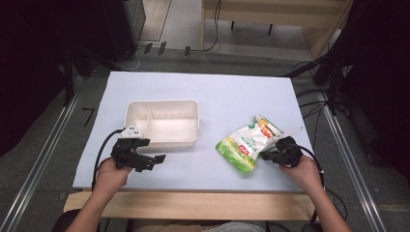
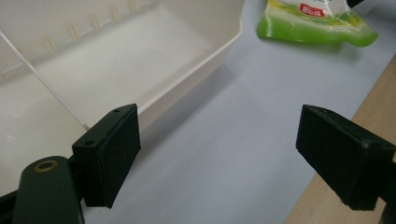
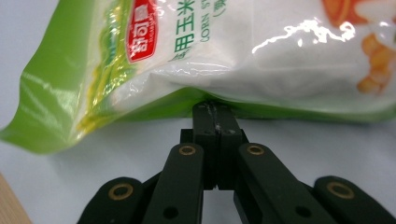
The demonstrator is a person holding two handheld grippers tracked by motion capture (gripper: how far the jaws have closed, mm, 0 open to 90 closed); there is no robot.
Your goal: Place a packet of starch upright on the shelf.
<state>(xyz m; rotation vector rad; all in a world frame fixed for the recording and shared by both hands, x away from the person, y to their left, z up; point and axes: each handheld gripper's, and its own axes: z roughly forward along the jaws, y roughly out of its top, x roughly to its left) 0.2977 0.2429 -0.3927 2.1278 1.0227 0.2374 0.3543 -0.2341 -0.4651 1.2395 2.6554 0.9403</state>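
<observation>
A green and white pouch [image 1: 245,141] with a red label lies tilted on the white tabletop, right of centre. My right gripper [image 1: 274,153] is shut on its lower seam; in the right gripper view the jaws [image 3: 215,111] meet with the pouch's [image 3: 233,51] green edge pinched between them. A white divided container [image 1: 163,140] stands left of centre with nothing in it. My left gripper [image 1: 155,159] hovers just in front of its near wall, open, nothing between its pads [image 2: 116,154]. The left gripper view shows the container's rim [image 2: 205,56] and the pouch [image 2: 317,23] farther off.
The white tabletop [image 1: 203,87] ends in a wooden strip [image 1: 193,205] along the near side. Metal rails run along both sides of the table, and cables and dark stands crowd the floor at the right.
</observation>
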